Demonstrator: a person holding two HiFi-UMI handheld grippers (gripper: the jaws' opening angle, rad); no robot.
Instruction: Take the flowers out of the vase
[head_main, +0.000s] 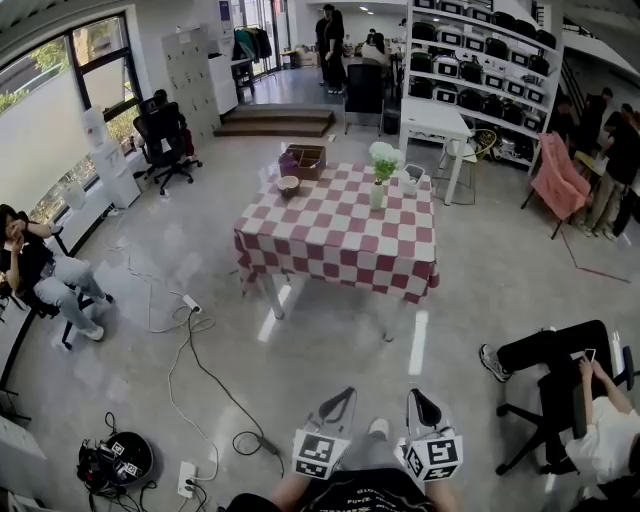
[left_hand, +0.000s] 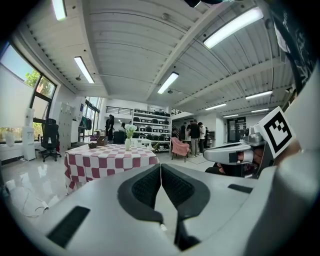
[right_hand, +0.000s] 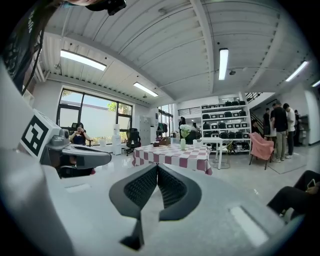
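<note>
White flowers (head_main: 384, 154) stand in a pale vase (head_main: 377, 194) on the far side of a table with a red and white checked cloth (head_main: 340, 235). The flowers (left_hand: 130, 128) and the vase (right_hand: 183, 143) show small and far off in both gripper views. Low in the head view, my left gripper (head_main: 344, 397) and right gripper (head_main: 415, 398) are held side by side over the floor, well short of the table. Both are shut, pads touching, with nothing between them.
On the table are also a wooden box (head_main: 305, 160), a small bowl (head_main: 289, 185) and a white cup (head_main: 412, 179). Cables and a power strip (head_main: 187, 478) lie on the floor at left. People sit on chairs at left (head_main: 40, 270) and right (head_main: 580, 400). A white table (head_main: 434, 122) and shelves stand behind.
</note>
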